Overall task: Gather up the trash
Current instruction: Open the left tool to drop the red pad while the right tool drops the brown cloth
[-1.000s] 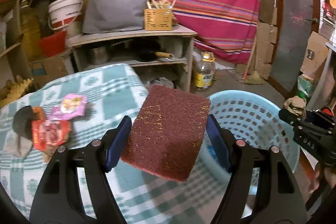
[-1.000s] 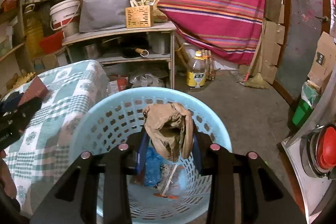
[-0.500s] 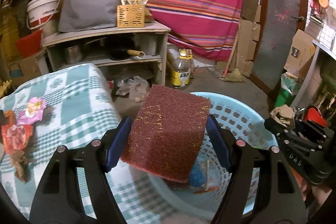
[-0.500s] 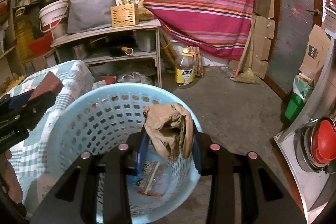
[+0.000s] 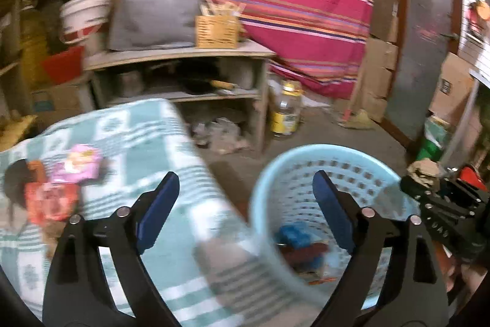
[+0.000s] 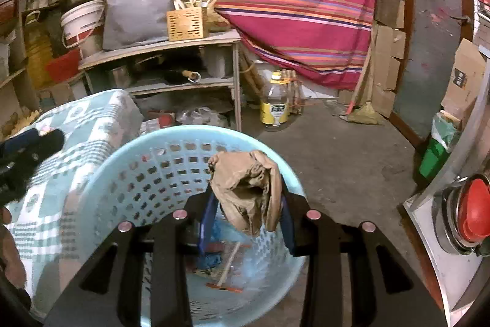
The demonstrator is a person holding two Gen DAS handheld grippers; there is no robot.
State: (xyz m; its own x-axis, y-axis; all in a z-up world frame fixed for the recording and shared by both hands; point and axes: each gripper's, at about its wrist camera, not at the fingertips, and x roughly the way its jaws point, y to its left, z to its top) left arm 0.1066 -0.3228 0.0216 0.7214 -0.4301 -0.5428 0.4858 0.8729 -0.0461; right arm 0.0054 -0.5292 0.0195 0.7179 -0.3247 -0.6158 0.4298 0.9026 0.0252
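Little can be read. The right gripper [image 5: 412,173] body, seen from the left wrist, bears pale letters like "UAS". The bottle [image 6: 274,104] has a yellow label and the carton [image 6: 465,78] a dark mark, both illegible.

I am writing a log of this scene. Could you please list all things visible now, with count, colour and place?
basket: one, light blue, on floor beside table
table: one, green-white checked cloth, left
wrappers: a few, pink and red, on table, blurred
crumpled paper: one, brown, in right gripper above basket
oil bottle: one, yellow label, on floor
shelf: one, grey, at back
left gripper: one, black, blue pads, open
right gripper: one, black, shut on paper
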